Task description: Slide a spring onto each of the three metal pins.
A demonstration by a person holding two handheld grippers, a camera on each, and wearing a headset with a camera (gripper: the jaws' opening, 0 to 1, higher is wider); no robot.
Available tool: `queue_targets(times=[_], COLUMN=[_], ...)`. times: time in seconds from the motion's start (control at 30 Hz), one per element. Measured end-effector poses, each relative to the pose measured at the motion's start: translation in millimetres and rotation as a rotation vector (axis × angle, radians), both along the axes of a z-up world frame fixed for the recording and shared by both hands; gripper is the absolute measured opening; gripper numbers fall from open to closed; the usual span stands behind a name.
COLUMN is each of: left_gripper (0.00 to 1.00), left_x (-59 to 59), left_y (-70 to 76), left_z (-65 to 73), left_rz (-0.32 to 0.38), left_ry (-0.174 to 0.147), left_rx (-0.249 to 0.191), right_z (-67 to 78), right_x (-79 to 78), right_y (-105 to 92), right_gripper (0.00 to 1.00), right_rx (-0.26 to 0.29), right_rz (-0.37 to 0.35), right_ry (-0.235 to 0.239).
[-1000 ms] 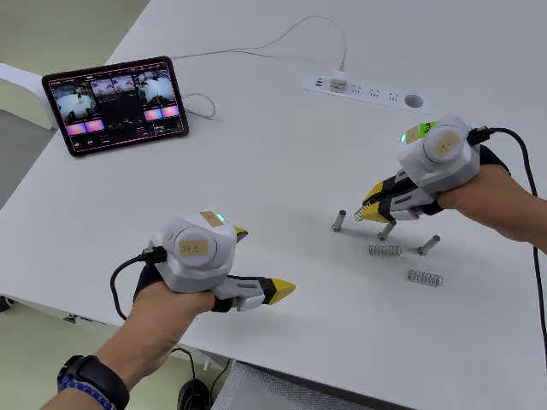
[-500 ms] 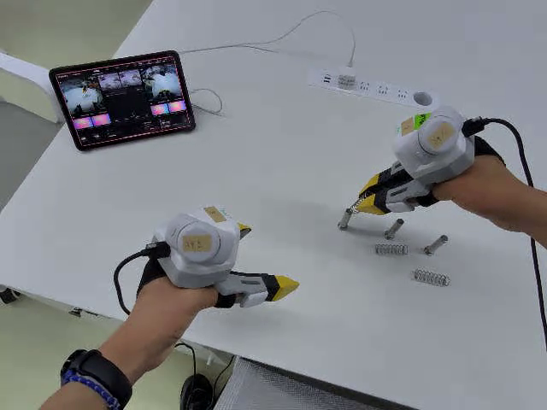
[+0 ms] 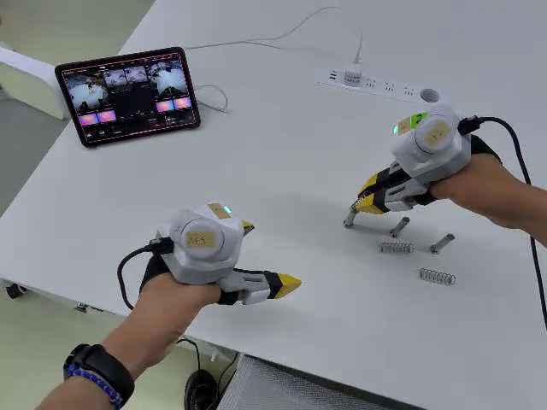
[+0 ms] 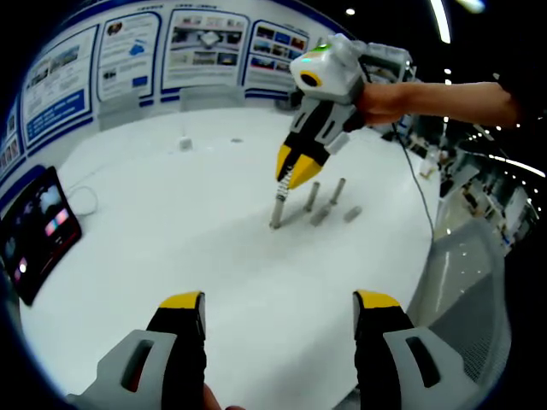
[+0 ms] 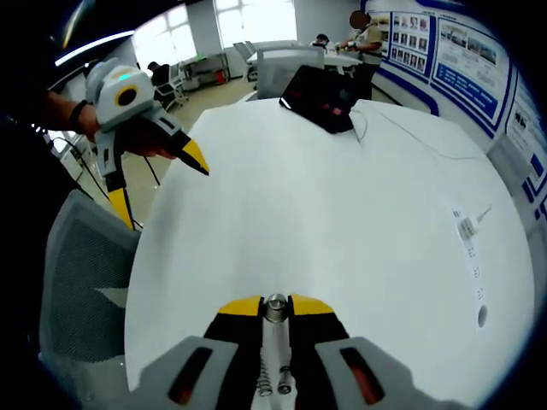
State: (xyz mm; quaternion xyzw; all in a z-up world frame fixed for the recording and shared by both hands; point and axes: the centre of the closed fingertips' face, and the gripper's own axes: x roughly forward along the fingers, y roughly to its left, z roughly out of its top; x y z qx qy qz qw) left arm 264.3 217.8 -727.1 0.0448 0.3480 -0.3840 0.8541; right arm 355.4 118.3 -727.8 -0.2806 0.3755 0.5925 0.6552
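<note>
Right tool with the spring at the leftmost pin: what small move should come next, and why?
Probably lower the right tool slightly along the leftmost pin, then open it. Its jaws are shut on the spring, which sits in line with the pin's top, and the pin's foot rests on the table.

No legible text. Tan sticker (image 3: 201,240) on left hand-held gripper (image 4: 279,301): marks too faint. Wall posters (image 4: 205,38), tablet screen (image 3: 128,94): print too small to read.
</note>
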Motion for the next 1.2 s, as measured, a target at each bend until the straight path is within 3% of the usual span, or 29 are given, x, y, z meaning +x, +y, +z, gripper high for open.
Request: queue_targets(times=[1.2], left_gripper=[0.70], left_x=[-1.2], left_y=[5.2], left_z=[-3.1], left_rz=[0.008], left_ry=[0.015], left_rx=[0.007], right_z=[-39.3], right_x=[-2.0], right_y=[7.6], right_gripper=[0.13], right_rx=[-0.067], right_rz=[0.071], right_ry=[0.002])
